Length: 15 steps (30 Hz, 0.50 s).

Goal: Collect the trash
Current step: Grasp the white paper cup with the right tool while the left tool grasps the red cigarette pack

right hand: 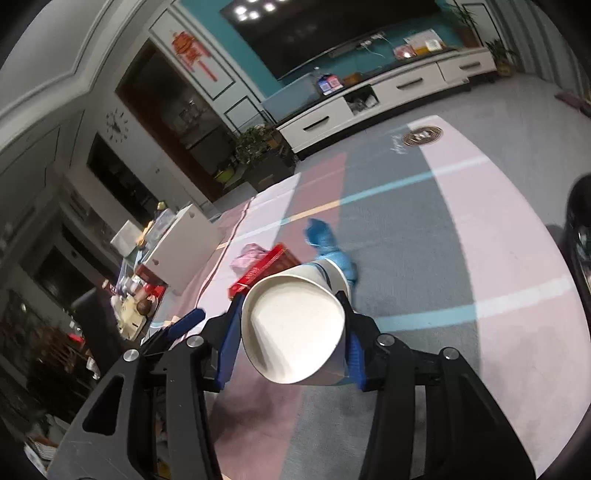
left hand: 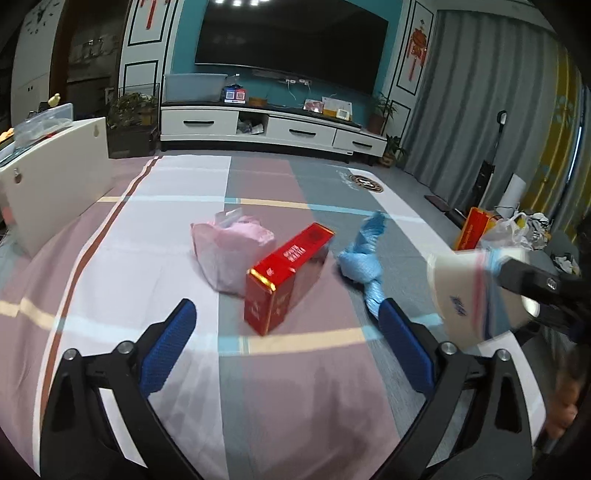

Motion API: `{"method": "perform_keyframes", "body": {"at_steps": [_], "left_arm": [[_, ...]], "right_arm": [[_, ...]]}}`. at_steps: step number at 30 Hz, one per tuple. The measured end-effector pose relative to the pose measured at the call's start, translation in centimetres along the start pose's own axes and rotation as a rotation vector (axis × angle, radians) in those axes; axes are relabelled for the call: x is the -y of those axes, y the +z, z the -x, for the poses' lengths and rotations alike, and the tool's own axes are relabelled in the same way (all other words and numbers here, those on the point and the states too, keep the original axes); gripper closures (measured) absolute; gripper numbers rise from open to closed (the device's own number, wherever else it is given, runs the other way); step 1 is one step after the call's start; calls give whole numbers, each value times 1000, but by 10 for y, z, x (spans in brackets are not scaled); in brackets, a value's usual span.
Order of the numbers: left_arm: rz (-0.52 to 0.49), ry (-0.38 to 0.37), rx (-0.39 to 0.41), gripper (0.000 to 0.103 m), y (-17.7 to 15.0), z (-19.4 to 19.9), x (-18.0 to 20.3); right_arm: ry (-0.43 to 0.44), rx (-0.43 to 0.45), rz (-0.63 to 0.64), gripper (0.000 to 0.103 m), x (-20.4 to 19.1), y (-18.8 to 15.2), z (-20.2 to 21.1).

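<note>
We hold a white paper cup with blue and pink print (right hand: 293, 328) in our right gripper (right hand: 291, 345), its jaws clenched on the cup's sides so that the rim is squeezed out of round. The cup's open mouth faces the right wrist camera, and the cup is lifted clear of the surface. In the left wrist view the same cup (left hand: 476, 291) shows blurred at the right edge, with the right gripper's black finger against it.

Below and ahead lies the rest of the trash on the bench, which is covered by a cloth of pink, white and grey blocks with thin blue and yellow lines (left hand: 184, 229). A long red carton with gold edges (left hand: 286, 277) lies on its side near the middle. A crumpled pink plastic bag (left hand: 232, 254) sits just beside it on the left, touching its far side. A twisted blue plastic bag (left hand: 364, 254) lies to the right of the carton, apart from it.

Our left gripper (left hand: 288, 347) hovers low over the cloth in front of the carton, its blue-padded jaws released and spread wide, with nothing between them.

Beyond the bench stand a white TV cabinet with drawers (left hand: 266, 127) and a large dark television (left hand: 291, 33) on a teal wall.
</note>
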<state>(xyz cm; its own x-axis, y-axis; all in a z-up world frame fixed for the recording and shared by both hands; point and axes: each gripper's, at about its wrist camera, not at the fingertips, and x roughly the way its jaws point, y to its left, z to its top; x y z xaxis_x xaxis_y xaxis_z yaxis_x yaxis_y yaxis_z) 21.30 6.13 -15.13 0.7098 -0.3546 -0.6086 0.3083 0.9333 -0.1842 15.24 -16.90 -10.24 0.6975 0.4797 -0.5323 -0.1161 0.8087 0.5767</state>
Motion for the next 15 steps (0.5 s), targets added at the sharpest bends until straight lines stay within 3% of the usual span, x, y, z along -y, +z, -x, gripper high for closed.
{"method": "perform_keyframes", "body": {"at_steps": [2, 6, 9, 13, 15], "left_arm": [[2, -7, -2, 20, 3, -10, -3], [16, -39, 9, 26, 9, -22, -7], [12, -66, 1, 41, 12, -28, -5], [6, -81, -35, 69, 13, -35, -4], [-2, -79, -42, 70, 11, -34, -2]], "right_arm": [[4, -9, -27, 54, 11, 0, 4], [-2, 6, -39, 54, 18, 5, 14], [-2, 17, -47, 54, 23, 5, 22], [-11, 22, -60, 54, 27, 4, 25], [-12, 21, -64, 53, 28, 4, 26]]}}
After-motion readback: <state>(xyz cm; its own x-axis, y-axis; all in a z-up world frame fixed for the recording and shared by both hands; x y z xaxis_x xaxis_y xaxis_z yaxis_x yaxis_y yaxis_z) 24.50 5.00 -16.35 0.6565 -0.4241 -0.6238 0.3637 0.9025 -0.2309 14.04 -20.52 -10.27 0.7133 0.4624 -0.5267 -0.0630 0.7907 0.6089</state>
